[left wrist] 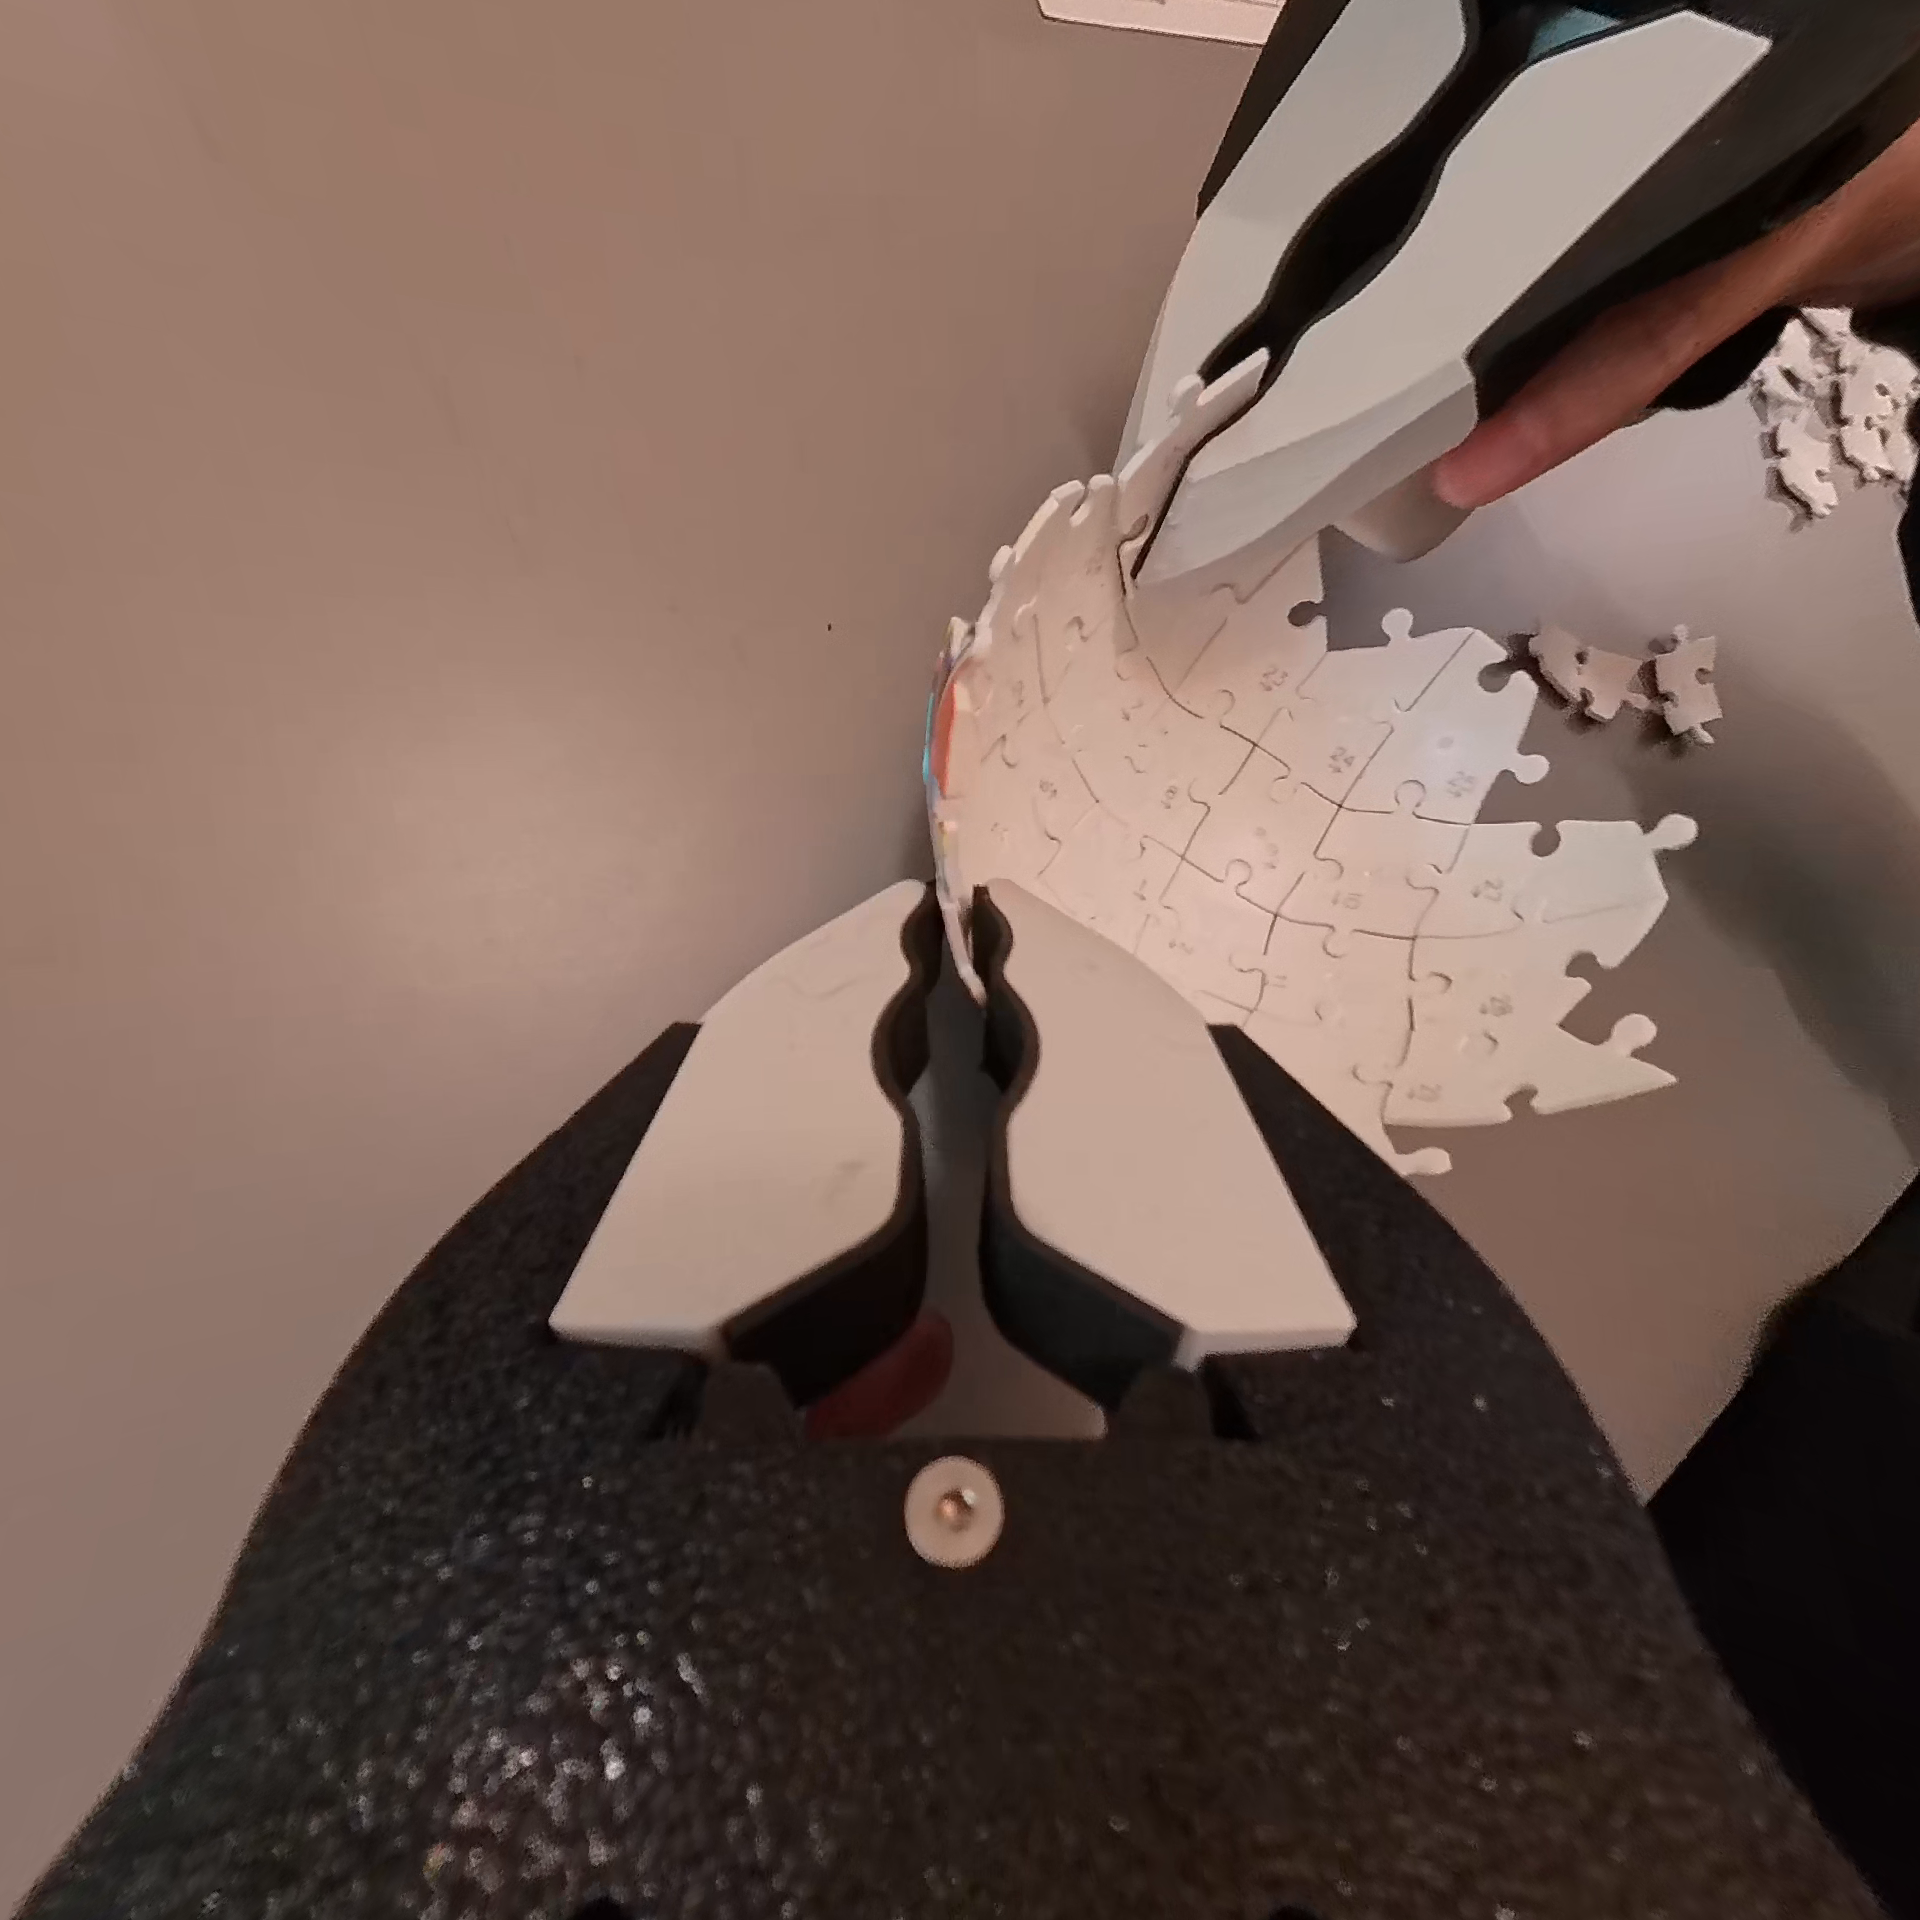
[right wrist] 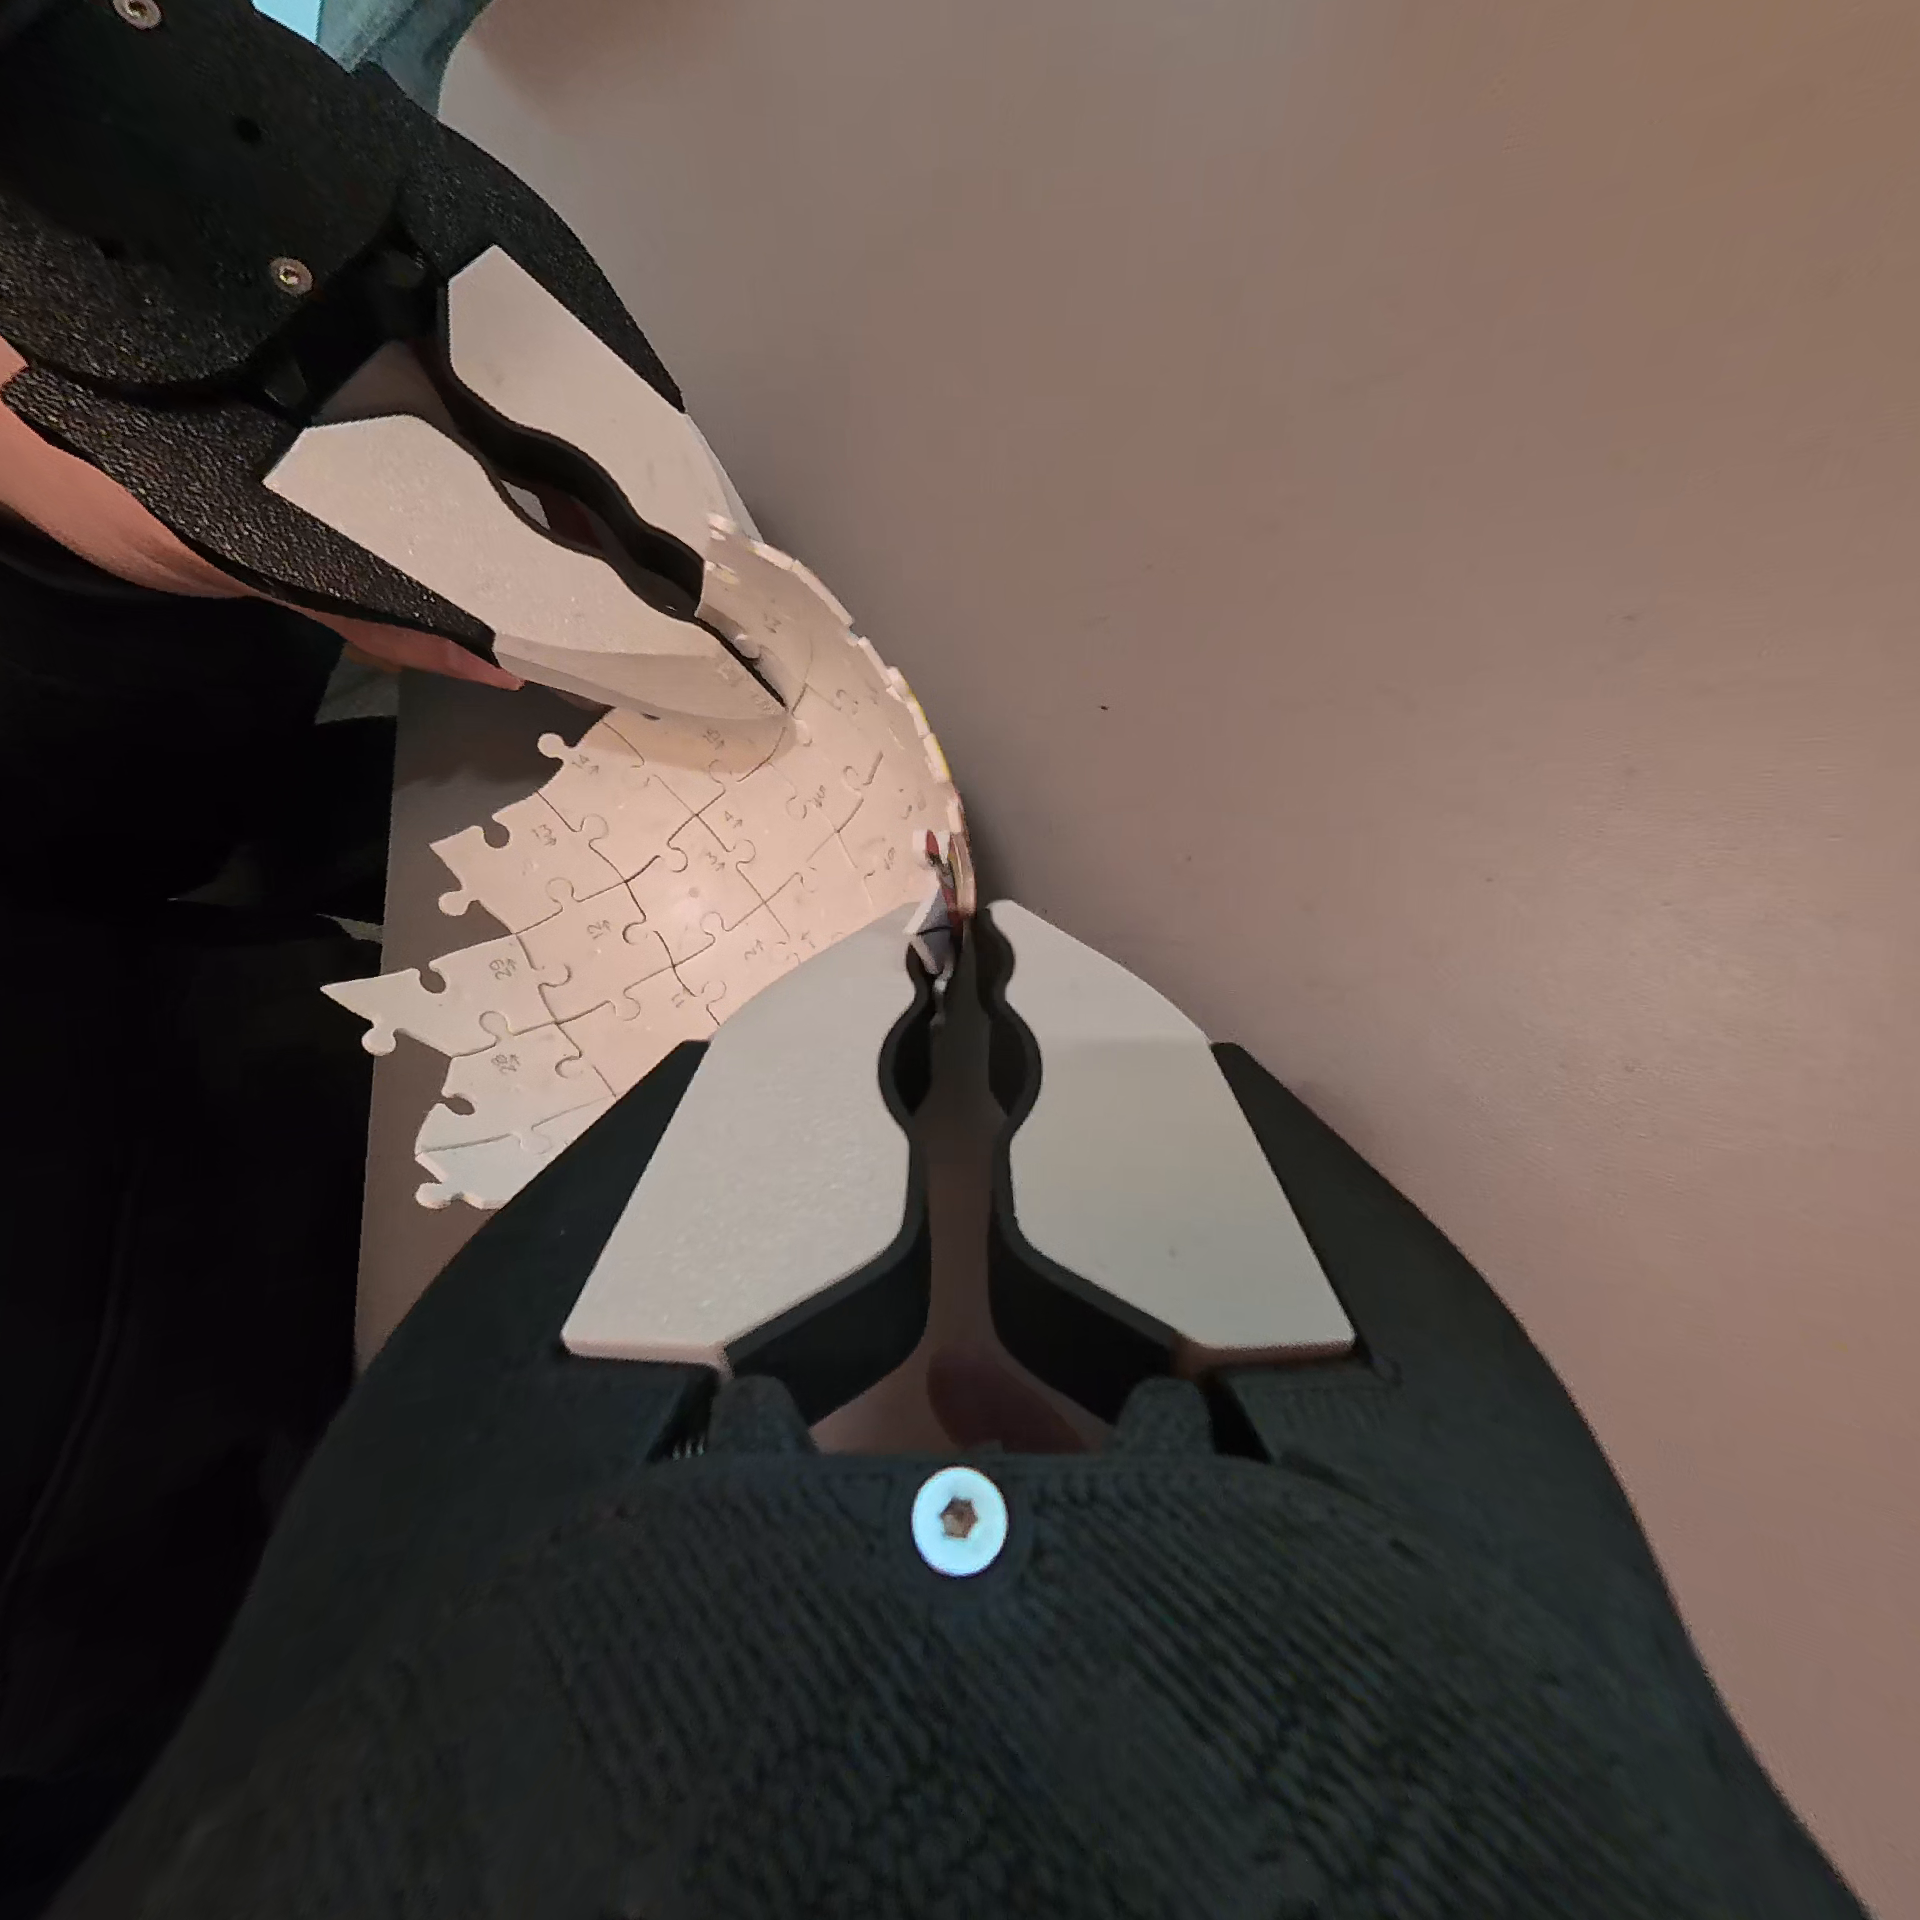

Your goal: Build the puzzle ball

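The left gripper point(left wrist: 961, 914) pinches the near rim of the half-built puzzle shell point(left wrist: 1351, 831), jaws narrow on its edge. At the shell's far rim, the right gripper point(left wrist: 1148, 540) clamps a piece there. Beyond the shell, loose pieces point(left wrist: 1621, 675) lie on the table point(left wrist: 468, 520).

A plain grey-beige table point(left wrist: 416, 623) carries everything. Far to the right of the left tongs point(left wrist: 961, 920), past the half-built puzzle shell point(left wrist: 1351, 831), a few loose white puzzle pieces point(left wrist: 1621, 675) lie on it. A bigger heap of pieces point(left wrist: 1839, 416) lies on the table behind the right tongs point(left wrist: 1138, 540), close to the hand point(left wrist: 1558, 416) holding them.
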Action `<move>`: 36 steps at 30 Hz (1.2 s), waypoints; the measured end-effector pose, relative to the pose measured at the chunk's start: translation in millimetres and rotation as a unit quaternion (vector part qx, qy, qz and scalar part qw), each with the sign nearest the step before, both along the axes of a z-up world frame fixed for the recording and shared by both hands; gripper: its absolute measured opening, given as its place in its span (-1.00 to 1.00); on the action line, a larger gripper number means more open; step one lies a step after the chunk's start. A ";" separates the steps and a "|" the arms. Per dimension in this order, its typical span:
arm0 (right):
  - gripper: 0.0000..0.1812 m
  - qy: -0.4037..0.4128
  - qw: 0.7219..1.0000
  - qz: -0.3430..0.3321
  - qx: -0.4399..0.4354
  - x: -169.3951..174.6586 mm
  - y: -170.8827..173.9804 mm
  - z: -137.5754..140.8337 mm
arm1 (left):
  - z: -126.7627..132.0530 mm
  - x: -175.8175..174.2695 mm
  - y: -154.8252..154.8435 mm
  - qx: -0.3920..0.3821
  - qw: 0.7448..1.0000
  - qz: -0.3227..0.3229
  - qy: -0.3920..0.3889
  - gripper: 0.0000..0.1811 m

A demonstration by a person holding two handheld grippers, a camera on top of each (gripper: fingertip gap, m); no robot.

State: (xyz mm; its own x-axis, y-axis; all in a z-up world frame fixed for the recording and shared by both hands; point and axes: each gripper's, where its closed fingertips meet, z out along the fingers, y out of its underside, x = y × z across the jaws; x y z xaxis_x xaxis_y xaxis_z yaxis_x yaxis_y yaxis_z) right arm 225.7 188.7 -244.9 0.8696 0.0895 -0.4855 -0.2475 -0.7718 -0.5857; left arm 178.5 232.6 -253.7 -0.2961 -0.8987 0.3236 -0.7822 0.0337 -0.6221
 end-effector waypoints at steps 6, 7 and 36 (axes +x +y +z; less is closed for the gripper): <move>-0.95 -0.011 1.000 0.002 0.010 0.7 -0.6 1.5 | 0.6 1.1 -0.1 0.006 1.000 -0.004 -0.007 -0.95; -0.97 -0.010 1.000 0.004 0.014 0.1 -0.6 2.6 | 0.7 1.4 -0.1 0.007 1.000 -0.005 -0.009 -0.95; -0.86 0.019 0.999 -0.037 0.003 6.3 -2.6 -0.5 | 3.2 5.8 -4.4 0.020 0.998 -0.017 -0.052 -0.95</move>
State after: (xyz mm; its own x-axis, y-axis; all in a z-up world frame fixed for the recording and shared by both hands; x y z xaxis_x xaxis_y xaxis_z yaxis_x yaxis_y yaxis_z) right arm 231.9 186.1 -245.4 0.8554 0.0290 -0.5171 -0.3250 -0.7473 -0.5795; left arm 184.4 228.2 -250.5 -0.3570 -0.8990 0.2535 -0.7121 0.0863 -0.6968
